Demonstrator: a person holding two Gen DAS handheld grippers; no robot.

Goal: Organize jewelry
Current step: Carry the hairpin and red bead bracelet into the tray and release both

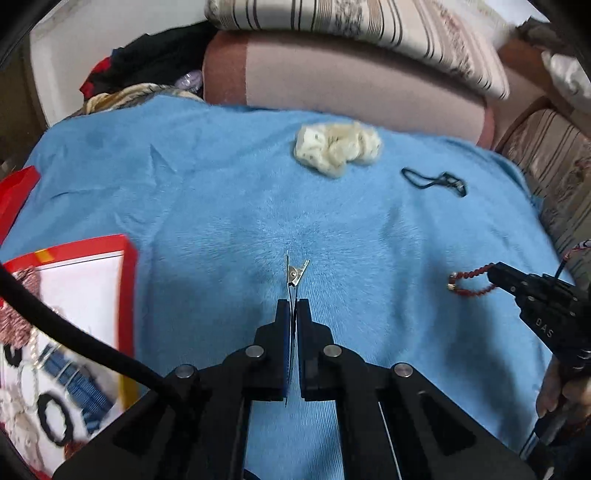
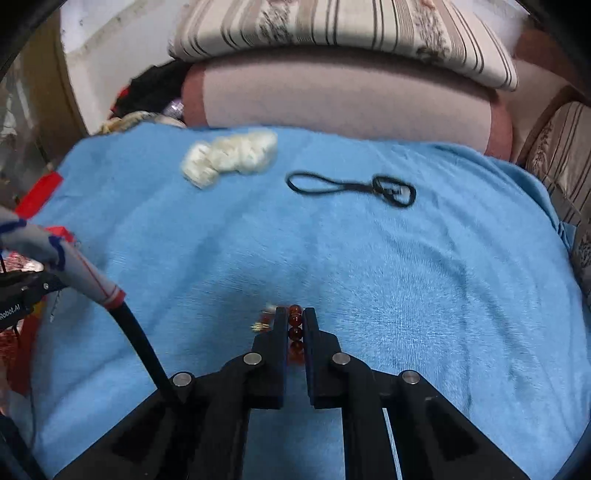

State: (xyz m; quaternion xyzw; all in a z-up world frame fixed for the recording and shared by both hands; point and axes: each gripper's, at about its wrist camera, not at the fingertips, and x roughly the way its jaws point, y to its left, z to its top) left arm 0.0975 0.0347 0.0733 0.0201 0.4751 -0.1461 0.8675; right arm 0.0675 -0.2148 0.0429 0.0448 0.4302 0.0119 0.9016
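Observation:
My left gripper (image 1: 294,303) is shut on a silver metal hair clip (image 1: 293,275) that sticks out past its tips over the blue blanket (image 1: 207,192). My right gripper (image 2: 295,313) is shut on a red bead bracelet (image 2: 295,332); in the left wrist view the bracelet (image 1: 471,282) hangs from that gripper (image 1: 493,277) at the right. A red-rimmed box (image 1: 127,295) with white lining, at the lower left, holds black hair ties, a blue band and chains. A cream scrunchie (image 1: 338,146) and a black cord loop (image 1: 436,181) lie on the far part of the blanket.
A pink bolster cushion (image 1: 351,77) and striped cushions (image 1: 369,22) lie behind the blanket. Dark clothes (image 1: 155,59) are piled at the back left. A patterned sofa arm (image 1: 554,158) borders the right side. A black cable (image 1: 74,339) crosses the box.

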